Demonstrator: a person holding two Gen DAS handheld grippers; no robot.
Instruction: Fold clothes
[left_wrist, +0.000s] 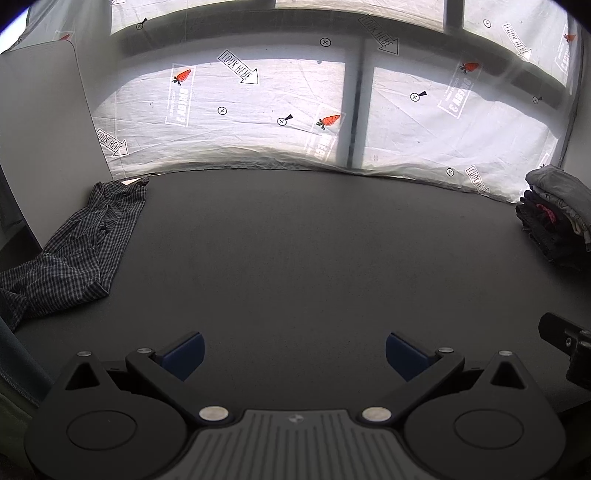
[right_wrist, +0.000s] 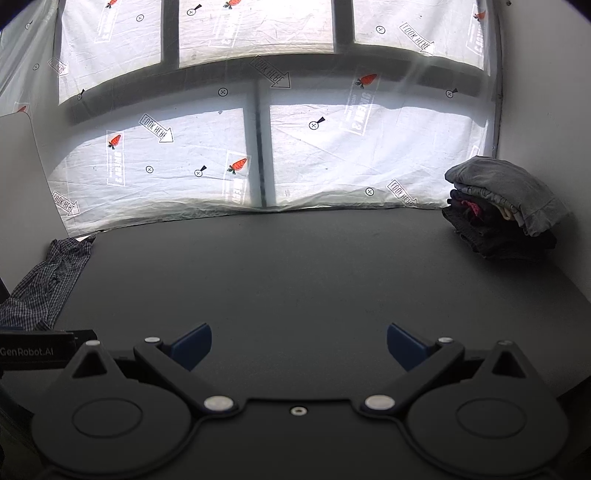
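Note:
A crumpled dark checked shirt (left_wrist: 74, 254) lies at the left edge of the dark table (left_wrist: 295, 258); it also shows in the right wrist view (right_wrist: 44, 284). A stack of folded clothes (right_wrist: 506, 206) with a grey garment on top sits at the far right; its edge shows in the left wrist view (left_wrist: 557, 218). My left gripper (left_wrist: 294, 354) is open and empty above the near table. My right gripper (right_wrist: 299, 347) is open and empty too, beside the left one.
A translucent printed plastic sheet (right_wrist: 295, 147) covers the window behind the table. A white board (left_wrist: 40, 129) leans at the left. The other gripper's body shows at each view's edge: the right one (left_wrist: 569, 343), the left one (right_wrist: 40, 350).

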